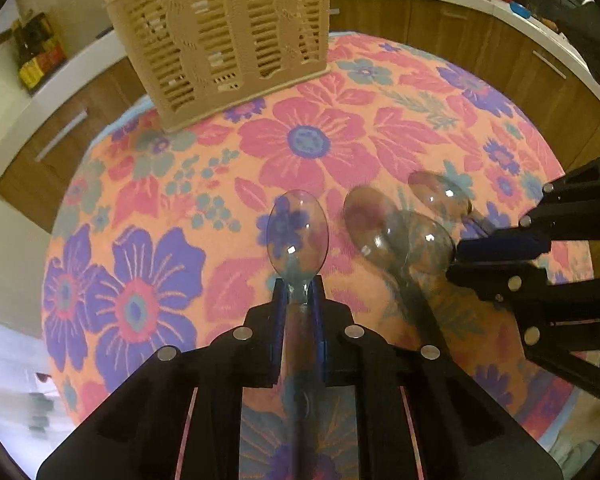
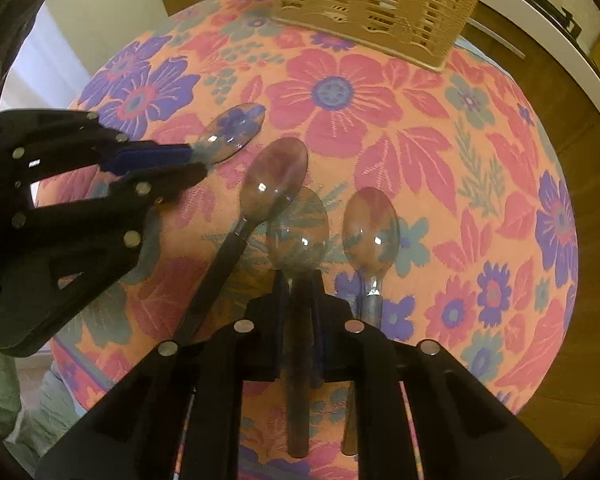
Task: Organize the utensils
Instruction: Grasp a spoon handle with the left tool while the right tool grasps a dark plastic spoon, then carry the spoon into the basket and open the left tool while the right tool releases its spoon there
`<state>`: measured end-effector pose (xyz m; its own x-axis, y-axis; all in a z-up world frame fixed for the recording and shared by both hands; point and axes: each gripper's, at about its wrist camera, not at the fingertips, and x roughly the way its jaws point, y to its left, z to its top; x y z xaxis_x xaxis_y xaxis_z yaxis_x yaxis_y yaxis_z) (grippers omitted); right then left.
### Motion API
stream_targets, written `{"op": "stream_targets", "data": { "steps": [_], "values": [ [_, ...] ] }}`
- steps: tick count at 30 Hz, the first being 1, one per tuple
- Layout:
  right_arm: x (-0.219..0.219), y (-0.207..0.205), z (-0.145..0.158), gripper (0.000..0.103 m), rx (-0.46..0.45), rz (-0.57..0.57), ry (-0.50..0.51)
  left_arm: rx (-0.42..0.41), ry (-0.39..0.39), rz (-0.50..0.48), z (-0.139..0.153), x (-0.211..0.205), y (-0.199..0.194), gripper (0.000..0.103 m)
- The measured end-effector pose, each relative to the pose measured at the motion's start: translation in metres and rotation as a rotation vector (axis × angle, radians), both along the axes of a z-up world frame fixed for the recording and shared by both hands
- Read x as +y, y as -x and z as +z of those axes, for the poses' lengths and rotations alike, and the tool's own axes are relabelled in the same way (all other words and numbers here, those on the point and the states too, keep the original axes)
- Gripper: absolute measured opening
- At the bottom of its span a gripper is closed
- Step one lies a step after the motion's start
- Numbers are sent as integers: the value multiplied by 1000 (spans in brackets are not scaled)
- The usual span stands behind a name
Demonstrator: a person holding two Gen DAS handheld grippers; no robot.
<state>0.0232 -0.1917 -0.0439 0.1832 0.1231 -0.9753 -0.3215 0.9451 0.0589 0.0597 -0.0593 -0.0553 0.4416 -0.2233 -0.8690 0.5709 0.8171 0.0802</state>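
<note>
Left wrist view: both grippers pinching clear spoons, pickup step.
Left gripper (image 1: 299, 294) pinches a spoon (image 1: 298, 228); right gripper (image 2: 299, 280) pinches another (image 2: 299, 232). Two spoons lie between and right. Next, probably: carry both to the far basket (image 1: 224, 40).

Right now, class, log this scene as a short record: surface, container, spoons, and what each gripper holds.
surface: table under a floral cloth
container: beige slotted basket, upright at the far side of the cloth
spoons: four in all, clear plastic
left gripper: shut on the neck of one clear spoon
right gripper: shut on the handle of a second spoon
loose spoons: dark-handled spoon and right-hand spoon, both lying on the cloth
</note>
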Motion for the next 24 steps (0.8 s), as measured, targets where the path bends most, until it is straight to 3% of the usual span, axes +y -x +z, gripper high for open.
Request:
{"op": "stream_targets", "data": {
  "steps": [7,15,24],
  "values": [
    [-20,-1,31,9,-109,-18,-130,-87,214,30,44,25,0,10],
    [-29,-12,90,9,-300,-9,-261,-262,442,80,116,50,0,10],
    [-47,-62,158,9,-531,-71,-326,-463,586,111,189,47,-31,10]
  ]
}}
